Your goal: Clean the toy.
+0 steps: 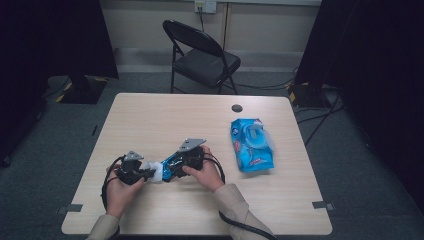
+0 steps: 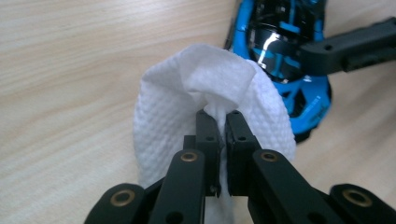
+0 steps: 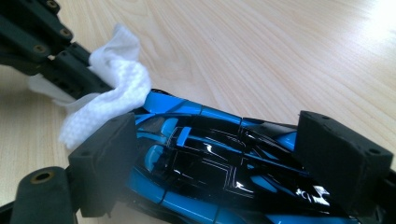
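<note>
The left claw (image 2: 218, 114) is pinched almost fully together, its two black jaws nipping a gathered fold of a white wet wipe (image 2: 177, 107). The wipe has a fine dimpled weave and billows out ahead of and around the jaw tips in a rounded puff, part of it trailing down beside the jaws toward the surface (image 2: 70, 70). Just past the wipe, on the far side from this claw, lies the toy car (image 2: 285, 51), and the wipe's far edge meets the car's end.

The right claw (image 3: 210, 154) stands wide, with the toy car (image 3: 219, 163) filling the gap between its jaws: one foam-faced pad presses on each flank of the body, so the car is clamped across its width. The car is glossy bright blue with black panels and a dark cabin roof, low and wedge-shaped like a sports racer. Its end beyond this claw's tips touches the white wet wipe (image 3: 116, 88), which is draped over it there.

From the high view the left claw (image 1: 134, 170) and the right claw (image 1: 187, 159) sit close together, tips turned toward each other, with the wipe (image 1: 155, 172) and the car (image 1: 172, 165) bridging them low over the pale wooden surface (image 1: 165, 120). Well off to the right claw's outer side a blue pack of wipes (image 1: 252, 145) lies flat, its lid flap raised.
</note>
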A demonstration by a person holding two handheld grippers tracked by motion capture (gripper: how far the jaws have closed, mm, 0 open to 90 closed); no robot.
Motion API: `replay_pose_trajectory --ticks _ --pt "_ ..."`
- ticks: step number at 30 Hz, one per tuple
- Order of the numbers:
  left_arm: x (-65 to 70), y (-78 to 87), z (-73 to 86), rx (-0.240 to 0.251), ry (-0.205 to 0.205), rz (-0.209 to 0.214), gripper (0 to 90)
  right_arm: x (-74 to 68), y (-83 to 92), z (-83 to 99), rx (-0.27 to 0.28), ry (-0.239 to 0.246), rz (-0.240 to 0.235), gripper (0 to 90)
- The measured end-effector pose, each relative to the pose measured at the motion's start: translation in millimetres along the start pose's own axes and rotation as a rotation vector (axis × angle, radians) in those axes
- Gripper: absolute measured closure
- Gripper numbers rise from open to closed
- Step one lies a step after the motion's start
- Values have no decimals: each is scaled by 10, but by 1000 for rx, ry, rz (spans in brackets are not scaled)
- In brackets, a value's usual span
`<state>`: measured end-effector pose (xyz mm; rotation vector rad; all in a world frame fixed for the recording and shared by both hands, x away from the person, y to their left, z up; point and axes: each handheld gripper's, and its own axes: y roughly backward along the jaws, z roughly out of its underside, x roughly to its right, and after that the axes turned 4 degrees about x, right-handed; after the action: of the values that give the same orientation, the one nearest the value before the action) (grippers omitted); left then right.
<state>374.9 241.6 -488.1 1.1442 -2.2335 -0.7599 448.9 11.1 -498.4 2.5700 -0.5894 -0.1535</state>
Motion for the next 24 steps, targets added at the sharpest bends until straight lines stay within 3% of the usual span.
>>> replay_pose_trajectory --ticks 11,18,24 --pt "176 48 106 5 -3 68 867 -3 2 6 4 -3 2 133" --pt "347 -7 88 -16 -48 100 866 -5 2 6 4 -2 3 133" --pt "351 -22 67 -24 -68 120 864 4 1 -3 -1 -1 2 133"
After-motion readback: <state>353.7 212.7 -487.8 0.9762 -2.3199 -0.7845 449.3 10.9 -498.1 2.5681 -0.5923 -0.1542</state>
